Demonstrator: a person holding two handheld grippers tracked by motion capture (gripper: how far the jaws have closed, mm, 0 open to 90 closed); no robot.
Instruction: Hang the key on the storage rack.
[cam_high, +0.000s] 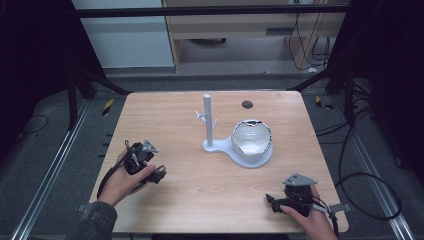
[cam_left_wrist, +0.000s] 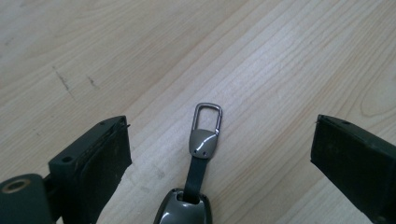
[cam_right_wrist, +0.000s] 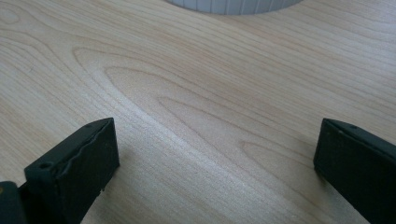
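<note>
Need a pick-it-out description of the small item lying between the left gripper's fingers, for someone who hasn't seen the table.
Start at the wooden table and go to the left gripper, near the table's left edge. In the left gripper view, a key fob lies flat on the wood between its open fingers, touching neither. It is a grey shell with a dark strap ending in a rectangular metal clip loop, unlike the white peg stand and bowl mid-table.

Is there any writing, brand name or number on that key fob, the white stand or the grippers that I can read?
None can be read.
Key fob: plain metal and strap, no lettering visible.
White stand and its dish: no marks visible.
Yellow-and-black striped tape on the floor: a stripe pattern, no words.
</note>
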